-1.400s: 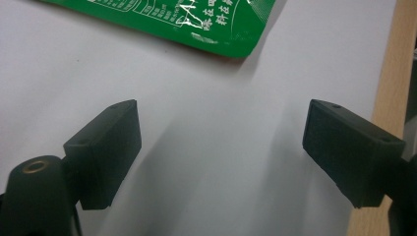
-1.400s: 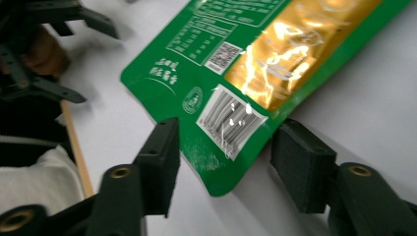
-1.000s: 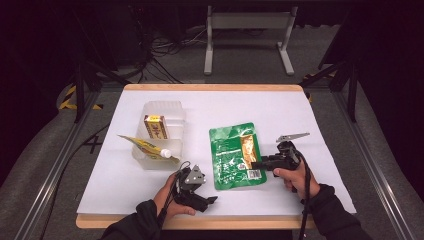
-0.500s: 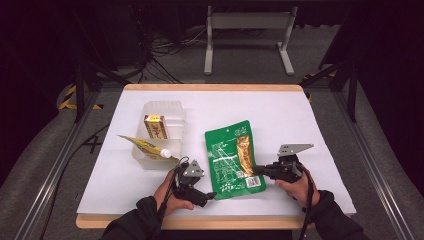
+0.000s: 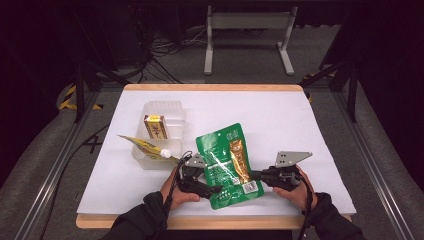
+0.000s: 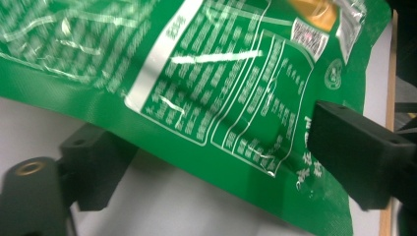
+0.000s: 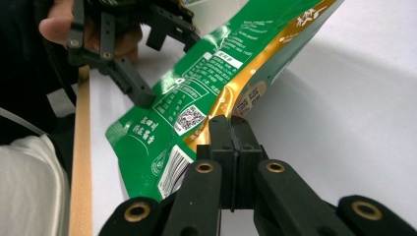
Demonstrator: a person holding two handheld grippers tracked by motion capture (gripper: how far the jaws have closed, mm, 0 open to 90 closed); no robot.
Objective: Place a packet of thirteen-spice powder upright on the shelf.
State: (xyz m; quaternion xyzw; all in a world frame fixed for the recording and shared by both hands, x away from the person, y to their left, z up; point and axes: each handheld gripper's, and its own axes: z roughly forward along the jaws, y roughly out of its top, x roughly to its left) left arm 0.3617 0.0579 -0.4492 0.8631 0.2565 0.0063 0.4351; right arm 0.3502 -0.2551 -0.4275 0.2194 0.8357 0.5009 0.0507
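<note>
Flat glossy green foil pouch (image 5: 229,165): light, floppy, slippery | we pinch its edge: right gripper (image 7: 230,129) clamped | left gripper (image 6: 216,162) jaws apart around it

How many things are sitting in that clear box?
2. A small red-and-yellow carton stands upright in the box; a yellow tube lies tilted over its front-left rim, cap inside. Something flat could be hidden beneath them.

R gripper (image 7: 231,129) jaws closed, pinching edge of green pouch (image 7: 216,73). L gripper (image 7: 129,54) open at pouch's far side, over white counter (image 7: 344,98).
</note>
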